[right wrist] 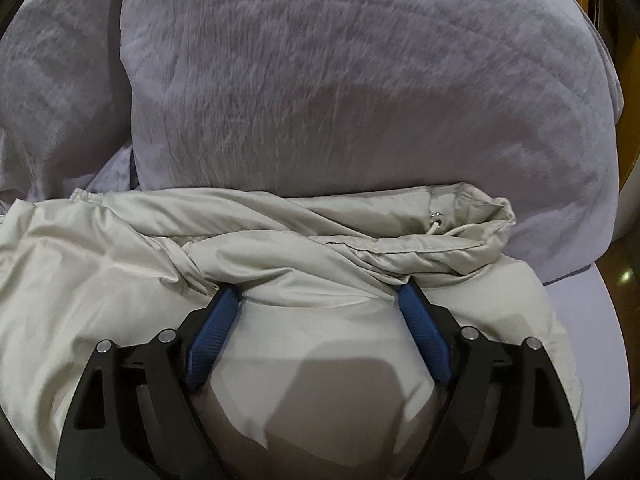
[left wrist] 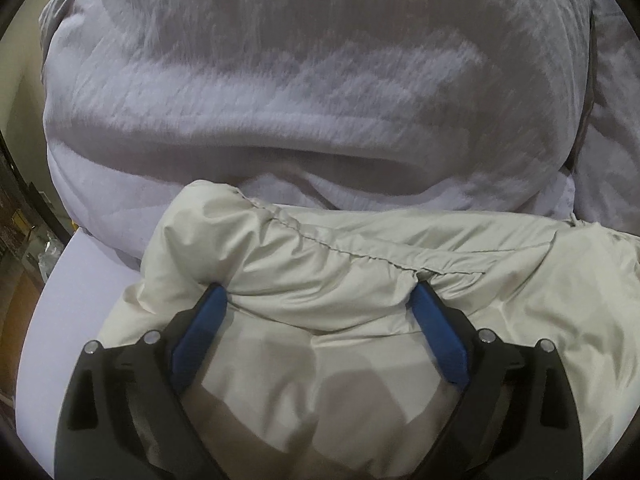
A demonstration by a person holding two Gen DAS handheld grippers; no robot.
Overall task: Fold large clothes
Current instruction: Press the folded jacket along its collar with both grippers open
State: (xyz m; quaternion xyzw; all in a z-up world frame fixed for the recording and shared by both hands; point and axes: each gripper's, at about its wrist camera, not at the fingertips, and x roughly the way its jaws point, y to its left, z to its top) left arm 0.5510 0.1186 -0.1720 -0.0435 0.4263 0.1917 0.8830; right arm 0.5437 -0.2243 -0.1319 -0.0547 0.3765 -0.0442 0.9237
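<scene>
A pale beige puffy jacket (left wrist: pixel 360 264) lies on a bed below a lavender pillow. My left gripper (left wrist: pixel 318 294) is open, its blue fingers (left wrist: pixel 436 336) pressed on the jacket just below a gathered seam near its left end. The jacket also shows in the right wrist view (right wrist: pixel 120 248). My right gripper (right wrist: pixel 320 294) is open too, resting on the jacket below a rolled hem with a white drawstring and metal eyelet (right wrist: pixel 436 222). Neither gripper pinches any cloth.
A large lavender pillow (left wrist: pixel 304 92) lies beyond the jacket, also in the right wrist view (right wrist: pixel 360 92), with a second pillow (right wrist: pixel 56 92) beside it. The lavender sheet (left wrist: pixel 88 280) shows at the bed's left edge. A wooden floor (right wrist: pixel 628 184) lies at the right.
</scene>
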